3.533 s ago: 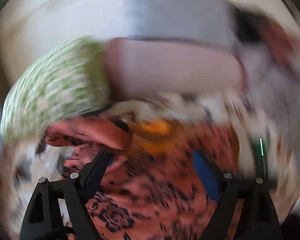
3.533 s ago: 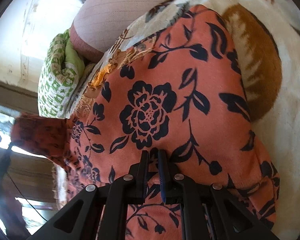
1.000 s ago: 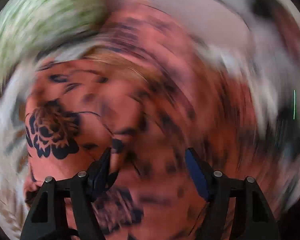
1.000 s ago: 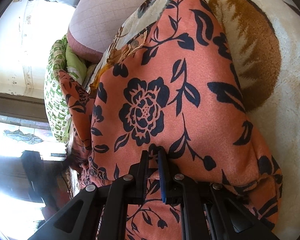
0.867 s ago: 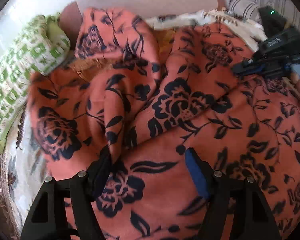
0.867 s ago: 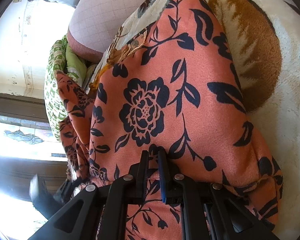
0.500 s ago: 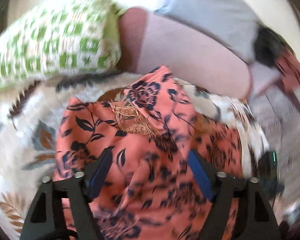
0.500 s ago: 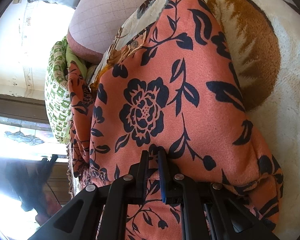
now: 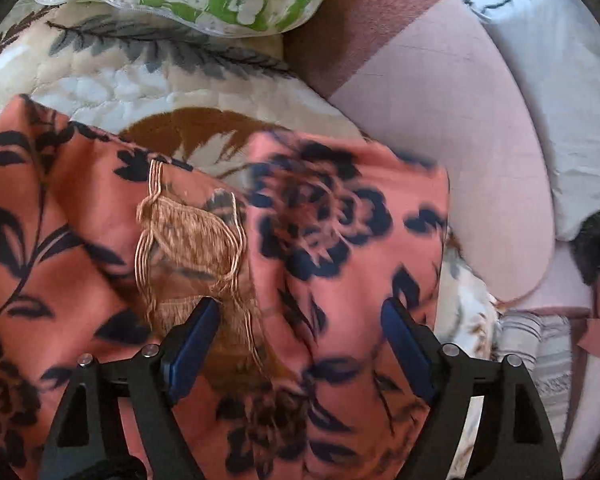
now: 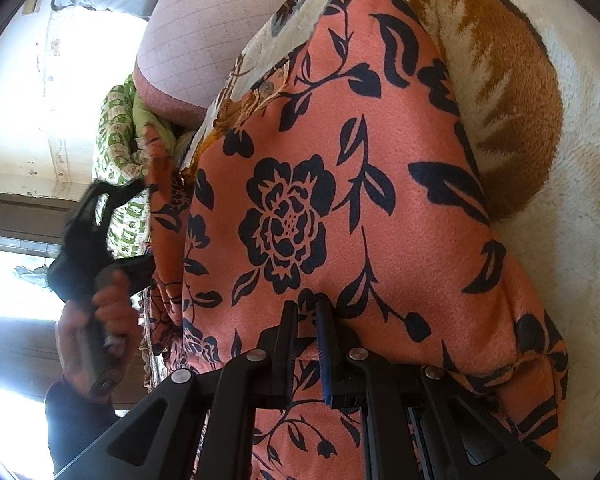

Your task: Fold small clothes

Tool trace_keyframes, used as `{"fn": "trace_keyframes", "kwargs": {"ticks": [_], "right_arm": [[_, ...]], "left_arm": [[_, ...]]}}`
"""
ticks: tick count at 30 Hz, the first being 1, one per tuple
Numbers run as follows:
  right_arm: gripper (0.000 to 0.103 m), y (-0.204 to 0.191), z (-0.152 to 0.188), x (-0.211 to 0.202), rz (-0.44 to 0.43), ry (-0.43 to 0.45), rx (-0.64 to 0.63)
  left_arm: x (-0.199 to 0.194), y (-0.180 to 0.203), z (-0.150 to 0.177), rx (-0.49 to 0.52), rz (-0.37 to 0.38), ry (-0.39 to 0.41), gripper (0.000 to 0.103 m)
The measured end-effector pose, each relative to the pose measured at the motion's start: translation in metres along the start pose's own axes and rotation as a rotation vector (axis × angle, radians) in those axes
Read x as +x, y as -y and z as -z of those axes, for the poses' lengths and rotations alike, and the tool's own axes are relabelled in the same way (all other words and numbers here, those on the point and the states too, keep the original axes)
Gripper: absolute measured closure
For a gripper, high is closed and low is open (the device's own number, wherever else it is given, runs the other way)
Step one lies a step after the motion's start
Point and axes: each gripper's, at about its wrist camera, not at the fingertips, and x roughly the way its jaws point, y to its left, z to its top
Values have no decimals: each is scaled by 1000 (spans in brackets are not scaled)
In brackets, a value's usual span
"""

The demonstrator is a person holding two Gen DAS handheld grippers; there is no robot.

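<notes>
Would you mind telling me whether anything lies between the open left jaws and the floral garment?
Nothing visible does. The left gripper is open right over the orange floral garment, with only the garment's own tan fringe trim near its left finger. The right gripper is shut on the same cloth.

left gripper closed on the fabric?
No. The left gripper is wide open over the orange floral garment, its pads clamping nothing.

Both wrist views hover close over the garment (image 9: 340,240), seemingly from opposite sides.
</notes>
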Motion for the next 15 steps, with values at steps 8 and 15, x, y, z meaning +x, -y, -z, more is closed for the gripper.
{"fn": "trace_keyframes", "kwargs": {"ticks": [8,15], "right_arm": [[91,1,0,0,1,-3,-1],[91,-3,1,2,4,2,-9]], "left_arm": [[7,15,-6,166,-73,74,85],[-53,34,0,256,55,187,93]]}}
